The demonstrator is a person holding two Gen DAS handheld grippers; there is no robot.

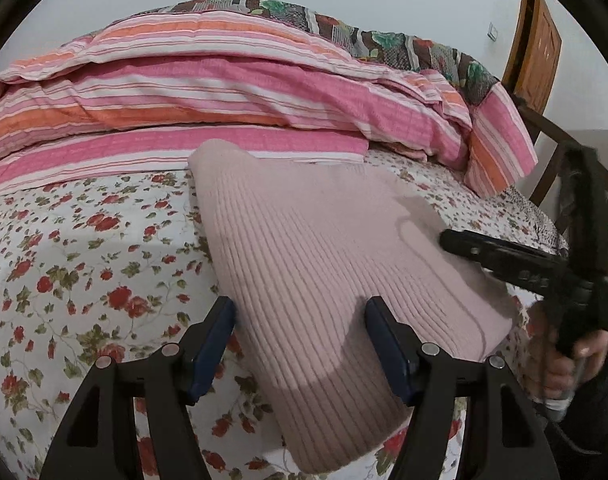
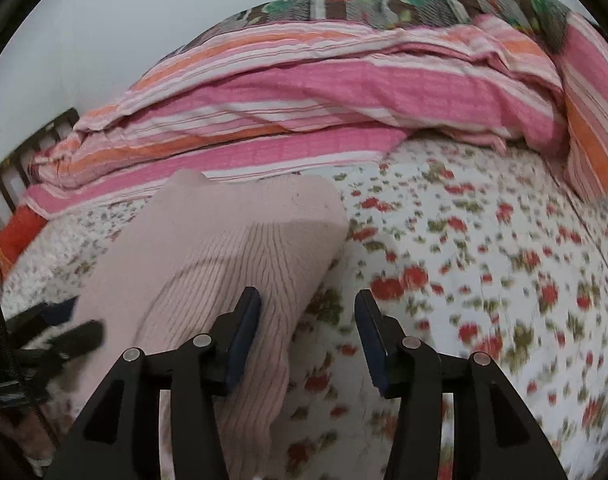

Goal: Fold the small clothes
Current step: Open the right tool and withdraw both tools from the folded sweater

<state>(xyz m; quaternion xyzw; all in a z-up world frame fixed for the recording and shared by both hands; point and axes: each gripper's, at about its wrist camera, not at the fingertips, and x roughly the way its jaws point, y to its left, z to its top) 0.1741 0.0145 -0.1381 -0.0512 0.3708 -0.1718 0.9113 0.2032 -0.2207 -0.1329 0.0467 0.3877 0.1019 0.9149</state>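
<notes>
Floral bedsheet point(image 1: 63, 264), white with red roses, covers the bed; a pale wall rises behind.

Left wrist view:
- Pink ribbed sweater point(image 1: 304, 264), folded into a long slab, lies on the bedsheet, its far end touching the striped quilt point(image 1: 207, 92).
- Striped quilt, pink, orange and white, is heaped beyond the sweater along the wall.
- Left gripper point(image 1: 299, 344) has its jaws spread and released, straddling the sweater's near part; pads are not pressing the knit.
- Right gripper point(image 1: 456, 240) reaches over the sweater's right edge, carried by a hand point(image 1: 564, 364).
- Wooden door point(image 1: 536, 44) stands right of the quilt.

Right wrist view:
- Sweater point(image 2: 223, 248) lies left of centre on the bedsheet point(image 2: 484, 280), which is blurred.
- Right gripper point(image 2: 308, 336) has its jaws parted and empty; the left finger rests over the sweater's right edge, the right finger over bare sheet.
- Quilt point(image 2: 304, 92) is piled beyond the sweater.
- Left gripper point(image 2: 71, 336) shows at the sweater's left side, blurred.
</notes>
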